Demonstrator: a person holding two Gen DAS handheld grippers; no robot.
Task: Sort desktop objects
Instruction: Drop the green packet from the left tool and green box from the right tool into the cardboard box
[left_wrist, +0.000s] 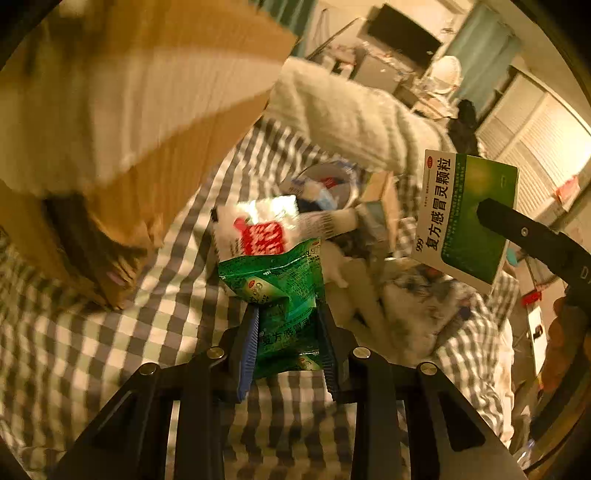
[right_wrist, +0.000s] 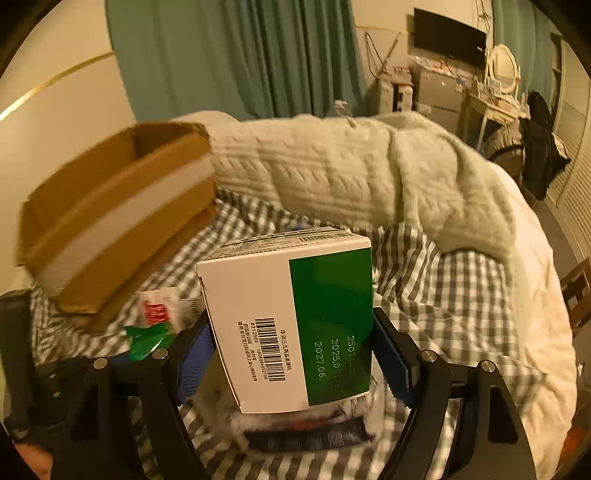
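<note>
Both claws tilted downward (left claw (left_wrist: 286, 314) on green sachet (left_wrist: 280, 291))

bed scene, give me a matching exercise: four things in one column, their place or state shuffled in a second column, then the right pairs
Things:
1. green sachet
2. green and white medicine box
3. cardboard box
4. cream knitted blanket

Place or state:
A. bunched along the far side of the checked sheet
B. clamped in the left hand-held gripper
C. open-topped, at the left on the bed
D. between the fingers of the right hand-held gripper

Pairs: 1-B, 2-D, 3-C, 4-A
</note>
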